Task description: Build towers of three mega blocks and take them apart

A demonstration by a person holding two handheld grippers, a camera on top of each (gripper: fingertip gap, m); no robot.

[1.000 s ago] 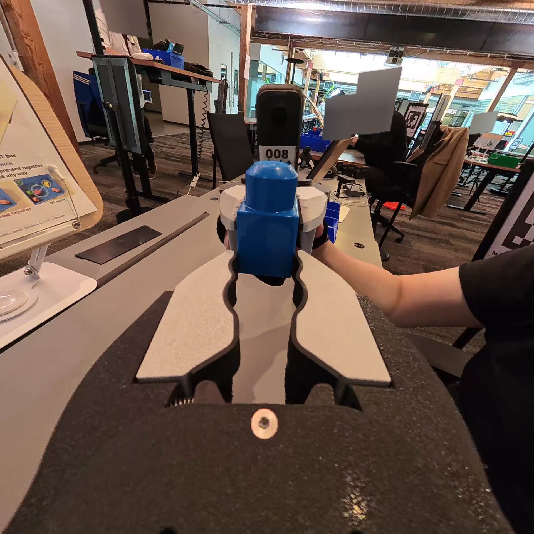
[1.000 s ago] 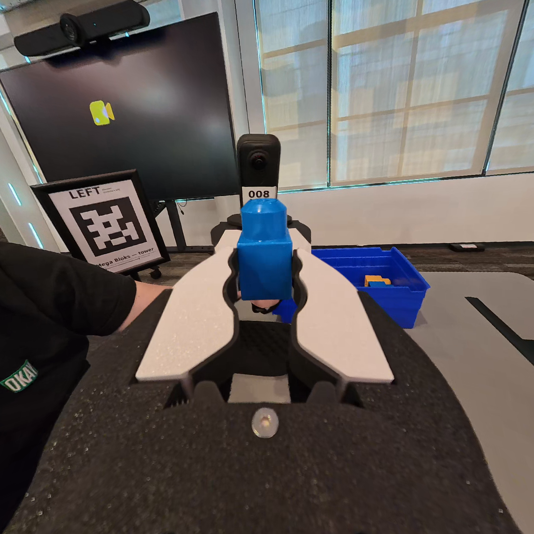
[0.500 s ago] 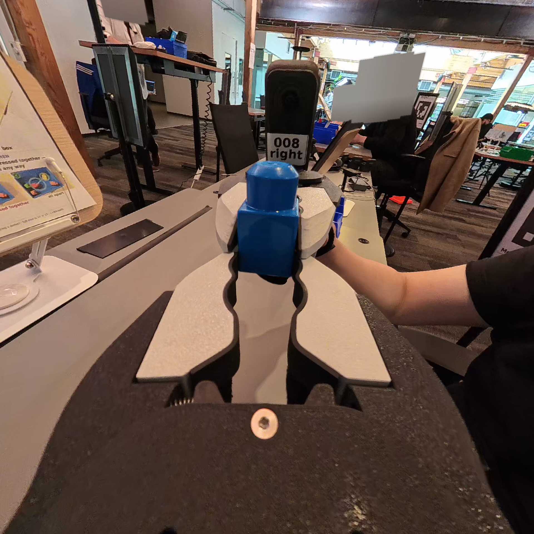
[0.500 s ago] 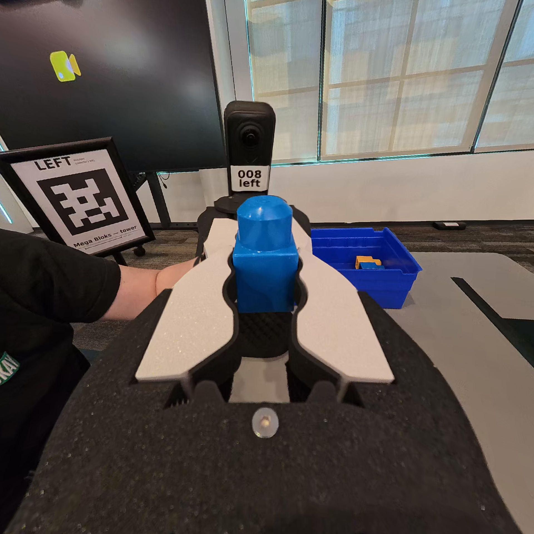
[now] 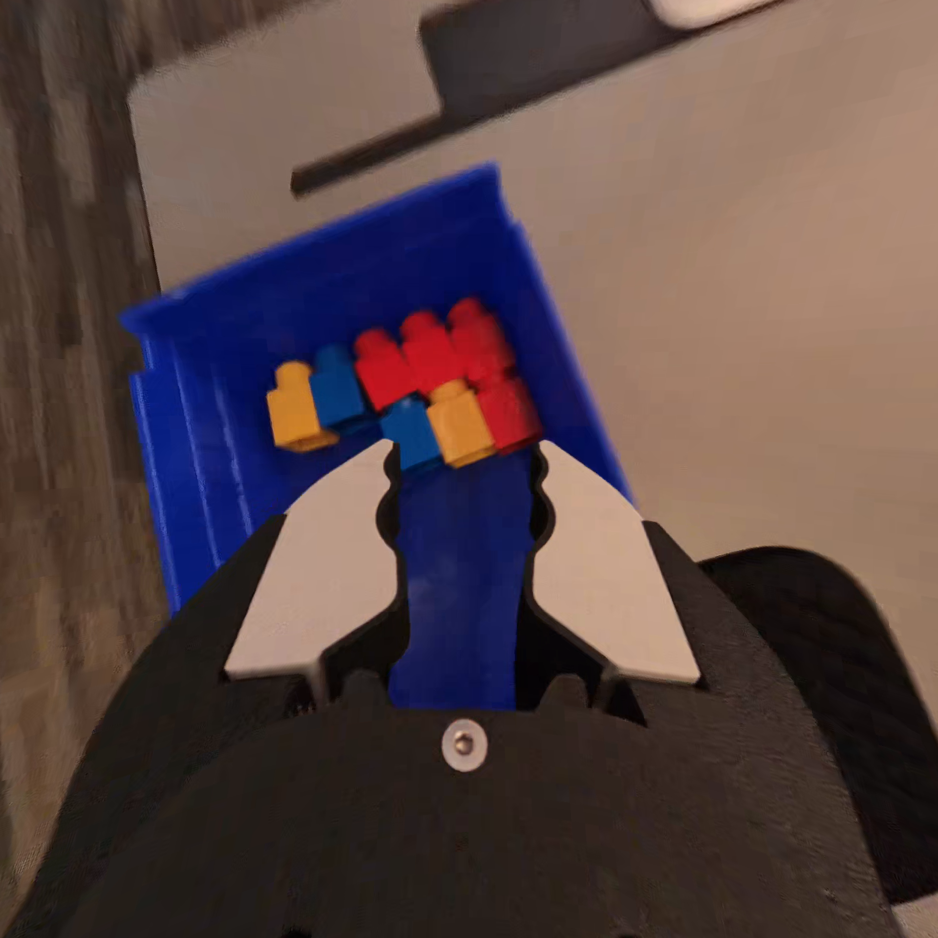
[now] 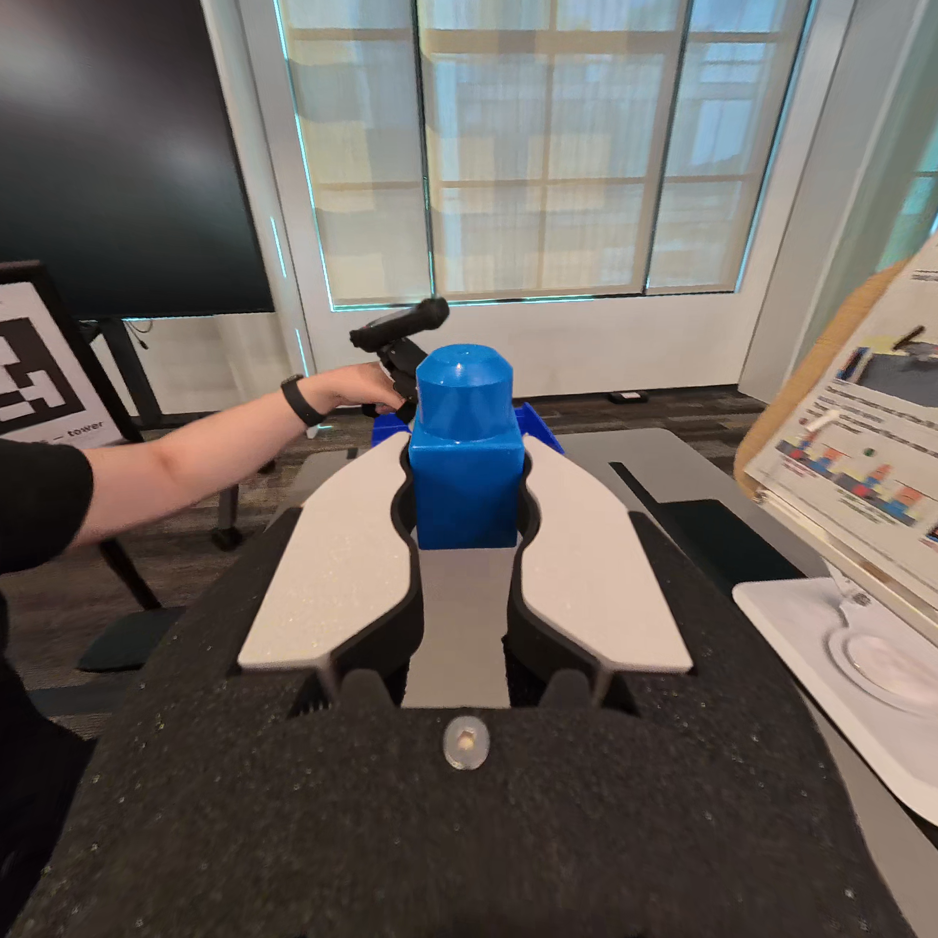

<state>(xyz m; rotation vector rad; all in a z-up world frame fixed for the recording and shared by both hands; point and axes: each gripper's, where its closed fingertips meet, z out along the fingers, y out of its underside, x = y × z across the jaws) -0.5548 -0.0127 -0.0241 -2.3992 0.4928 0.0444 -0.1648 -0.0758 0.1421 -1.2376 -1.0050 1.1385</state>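
Note:
My right gripper (image 6: 466,441) is shut on a blue mega block (image 6: 464,482), held upright above the grey table (image 6: 660,472). My left gripper (image 5: 464,449) is open and empty, pointing down into the blue bin (image 5: 203,406). The bin holds several loose blocks just beyond the fingertips: a yellow one (image 5: 294,416), a blue one (image 5: 337,391), three red ones in a row (image 5: 431,350), another blue (image 5: 411,431), an orange (image 5: 462,426) and a red (image 5: 510,413). In the right wrist view a hand holds the left gripper (image 6: 401,350) tilted over the bin (image 6: 540,431), behind my block.
An instruction board (image 6: 837,457) on a white base (image 6: 792,660) stands on the table at the right. A framed marker sign (image 6: 40,365) stands at the left. A black strip (image 5: 507,76) lies on the table beyond the bin. The table edge and floor (image 5: 66,355) lie left of the bin.
The left gripper has let go of the blue block, opened, and swung down over the bin. The right gripper keeps the blue block and has turned to the right.

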